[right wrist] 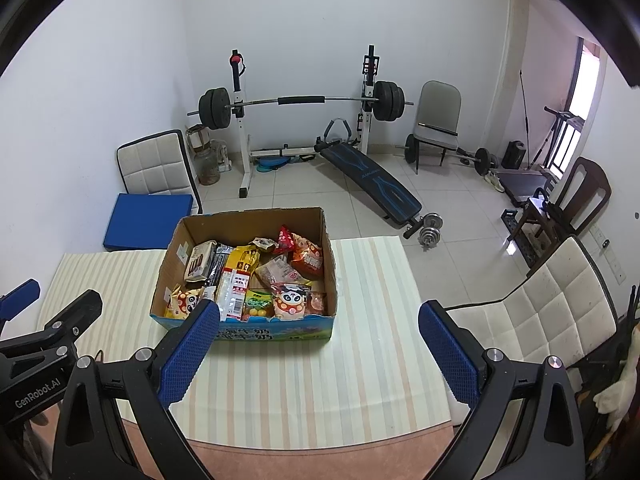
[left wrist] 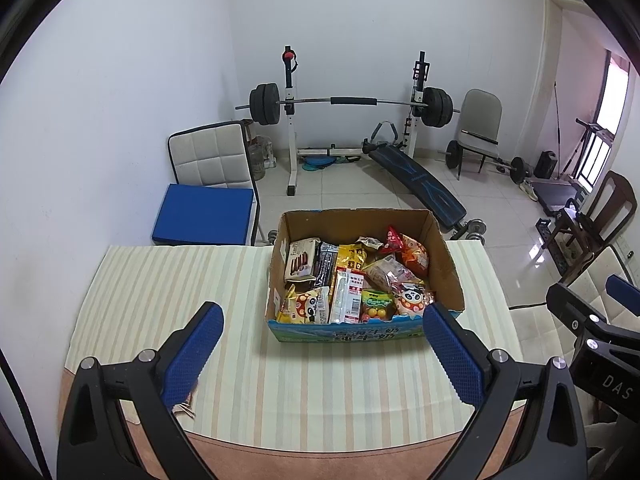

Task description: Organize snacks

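A cardboard box (left wrist: 362, 276) packed with snack packets (left wrist: 348, 280) sits on a striped table (left wrist: 160, 280). Nearer the camera than the box, the left gripper (left wrist: 324, 344) and right gripper (right wrist: 320, 344) hover spread wide, holding nothing.

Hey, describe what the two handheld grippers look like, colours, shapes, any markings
Both match: the left gripper and the right gripper have black angular frames with triangular cut-outs and silver round bolts. Each has two fingers with blue pads textured in a fine grid. Seen from the left wrist, the right gripper's body shows white "DAS" lettering; seen from the right wrist, the left one reads "GenRobot.AI". No cables or sleeves show.
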Demonstrator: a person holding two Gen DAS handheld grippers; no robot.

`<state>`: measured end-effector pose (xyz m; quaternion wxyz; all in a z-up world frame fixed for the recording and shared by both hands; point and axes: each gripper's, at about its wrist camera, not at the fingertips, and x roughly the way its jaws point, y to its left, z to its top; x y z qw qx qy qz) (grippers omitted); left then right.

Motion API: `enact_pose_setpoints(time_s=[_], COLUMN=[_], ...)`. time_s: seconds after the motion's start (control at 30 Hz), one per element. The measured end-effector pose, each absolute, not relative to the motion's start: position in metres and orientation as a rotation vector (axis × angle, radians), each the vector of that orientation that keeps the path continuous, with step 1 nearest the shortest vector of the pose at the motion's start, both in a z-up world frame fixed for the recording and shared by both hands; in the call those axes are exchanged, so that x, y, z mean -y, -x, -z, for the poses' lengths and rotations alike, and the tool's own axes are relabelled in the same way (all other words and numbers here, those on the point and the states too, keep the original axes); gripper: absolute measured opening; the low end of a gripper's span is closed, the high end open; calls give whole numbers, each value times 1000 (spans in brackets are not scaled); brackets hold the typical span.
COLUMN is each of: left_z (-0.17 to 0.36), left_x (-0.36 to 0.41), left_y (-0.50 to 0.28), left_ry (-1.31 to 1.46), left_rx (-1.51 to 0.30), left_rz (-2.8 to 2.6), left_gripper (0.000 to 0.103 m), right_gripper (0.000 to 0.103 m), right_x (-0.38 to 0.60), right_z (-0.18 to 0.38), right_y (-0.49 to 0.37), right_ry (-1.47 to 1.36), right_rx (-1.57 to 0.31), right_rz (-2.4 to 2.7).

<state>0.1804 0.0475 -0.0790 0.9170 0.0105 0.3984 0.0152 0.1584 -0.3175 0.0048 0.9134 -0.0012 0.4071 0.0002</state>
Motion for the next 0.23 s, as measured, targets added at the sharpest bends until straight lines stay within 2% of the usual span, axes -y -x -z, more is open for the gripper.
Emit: enact_pose_setpoints(time_s=[0.23], left_z=[78], left_x=[-47], left_y=[-176], left_ry=[-22], left_rx=[-817], left_rz=[-30], left_gripper=[102], right_gripper=[102], right_x=[318], right_z=[-5], right_y=[-156], right_ry=[0], right_rx=[-838], right_rz=[2])
